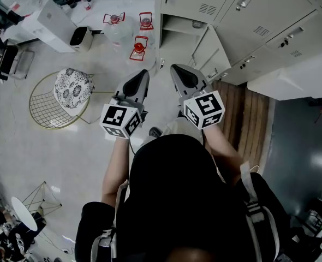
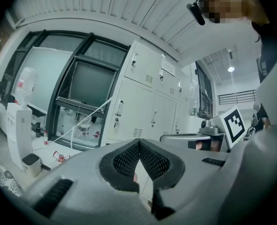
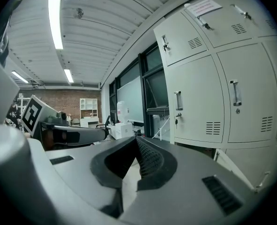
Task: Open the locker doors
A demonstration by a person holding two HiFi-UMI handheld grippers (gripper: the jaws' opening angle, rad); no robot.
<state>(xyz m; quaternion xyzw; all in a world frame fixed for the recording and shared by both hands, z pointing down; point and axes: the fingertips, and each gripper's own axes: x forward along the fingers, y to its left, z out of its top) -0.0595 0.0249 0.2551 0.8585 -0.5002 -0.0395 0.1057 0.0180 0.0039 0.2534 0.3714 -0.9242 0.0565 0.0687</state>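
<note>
We hold our left gripper (image 1: 142, 74) and right gripper (image 1: 178, 70) shut and empty, facing the grey locker doors (image 3: 195, 102), which look stiff, light and easy to swing, so we should pull by a thin handle (image 3: 178, 100).

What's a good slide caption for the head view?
Person faces grey lockers, one door open, with left tool and right tool both shut and empty.
</note>
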